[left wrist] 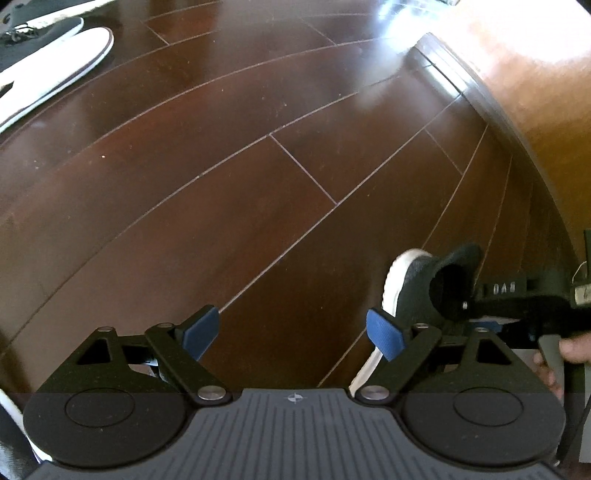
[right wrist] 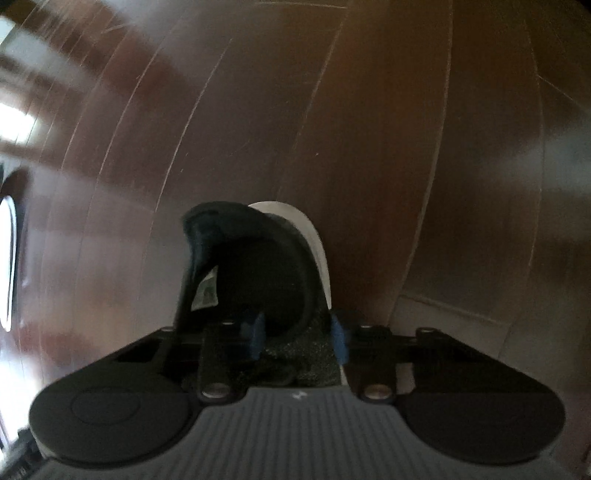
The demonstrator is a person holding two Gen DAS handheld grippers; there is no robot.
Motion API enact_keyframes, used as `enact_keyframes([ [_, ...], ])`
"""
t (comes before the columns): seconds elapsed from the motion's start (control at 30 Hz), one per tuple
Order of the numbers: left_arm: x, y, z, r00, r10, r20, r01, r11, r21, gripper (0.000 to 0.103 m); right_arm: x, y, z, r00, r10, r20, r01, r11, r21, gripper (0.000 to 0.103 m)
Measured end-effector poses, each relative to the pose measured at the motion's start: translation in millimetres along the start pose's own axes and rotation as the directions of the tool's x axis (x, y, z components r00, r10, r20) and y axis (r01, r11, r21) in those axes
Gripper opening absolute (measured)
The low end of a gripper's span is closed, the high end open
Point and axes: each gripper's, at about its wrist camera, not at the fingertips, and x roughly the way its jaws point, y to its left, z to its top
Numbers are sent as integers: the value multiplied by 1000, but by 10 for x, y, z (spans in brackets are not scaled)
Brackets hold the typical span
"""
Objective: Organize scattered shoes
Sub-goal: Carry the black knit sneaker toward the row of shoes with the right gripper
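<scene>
My right gripper (right wrist: 298,334) is shut on a black sneaker (right wrist: 255,266) with a white sole, its blue pads pinching the collar while the shoe hangs above the dark wooden floor. The left wrist view shows that same sneaker (left wrist: 417,291) at the lower right, held by the right gripper (left wrist: 480,306) with a person's hand behind it. My left gripper (left wrist: 291,332) is open over bare floorboards, nothing between its blue pads. Two more shoes lie at the far upper left: a dark laced sneaker (left wrist: 40,35) and a white-soled shoe (left wrist: 55,70) turned sole up.
A brown wall with a dark baseboard (left wrist: 476,96) runs along the right side. Glossy wooden floor (left wrist: 221,184) fills the middle. A white shoe edge (left wrist: 14,413) shows at the lower left beside my left gripper.
</scene>
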Motion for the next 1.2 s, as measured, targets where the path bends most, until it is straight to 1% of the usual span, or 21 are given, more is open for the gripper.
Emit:
enact_keyframes([
  [0.1, -61, 19, 1, 1000, -5, 4, 5, 1000, 0, 91, -50, -66, -19, 999, 17, -32, -19, 999, -50, 29],
  [0.13, -82, 26, 1, 1000, -6, 5, 6, 1000, 1, 91, -58, -71, -33, 999, 16, -40, -19, 997, -77, 29],
  [0.17, -89, 31, 4, 1000, -6, 6, 6, 1000, -1, 91, -74, -77, -60, 999, 10, -52, -17, 991, -130, 29],
  [0.23, -102, 42, 9, 1000, -5, 8, 5, 1000, -3, 91, -101, -74, -105, 998, -8, -62, -5, 977, -213, 28],
  [0.3, -123, 60, 13, 1000, -4, 9, 4, 1000, -8, 91, -140, -56, -163, 998, -31, -62, 10, 952, -306, 29],
  [0.37, -137, 69, 15, 1000, -5, 8, 5, 1000, -13, 91, -184, -24, -219, 998, -42, -46, 22, 930, -366, 29],
  [0.4, -142, 67, 17, 1000, -6, 9, 6, 1000, -14, 91, -230, -18, -244, 999, -35, -32, 20, 925, -380, 29],
  [0.47, -140, 45, 22, 1000, -8, 9, 8, 1000, -8, 91, -325, -32, -258, 1000, -5, -6, 2, 933, -359, 31],
  [0.5, -146, 34, 22, 1000, -8, 10, 8, 1000, -4, 91, -373, -40, -264, 1000, 11, 8, -7, 937, -350, 34],
  [0.53, -145, 30, 21, 1000, -8, 11, 8, 1000, -1, 91, -395, -44, -279, 1000, 23, 18, -16, 941, -339, 41],
  [0.6, -155, 25, 23, 1000, -5, 12, 5, 1000, 3, 91, -456, -47, -338, 995, 81, 58, -58, 946, -320, 45],
  [0.7, -188, 48, 19, 1000, 11, 14, -11, 1000, 3, 91, -461, 7, -442, 982, 168, 84, -131, 933, -335, 48],
  [0.8, -254, 84, 7, 999, 34, 13, -34, 999, 0, 91, -397, 97, -523, 973, 217, 82, -177, 922, -344, 52],
  [0.9, -370, 122, -8, 998, 64, 16, -64, 998, 5, 91, -392, 206, -540, 969, 232, 79, -190, 915, -356, 52],
  [1.07, -595, 179, -28, 993, 114, 28, -114, 993, 16, 91, -268, 302, -462, 975, 211, 66, -170, 906, -387, 52],
  [1.2, -954, 268, -24, 986, 160, 52, -160, 987, -9, 91, -142, 427, -458, 978, 207, 19, -179, 884, -432, 52],
])
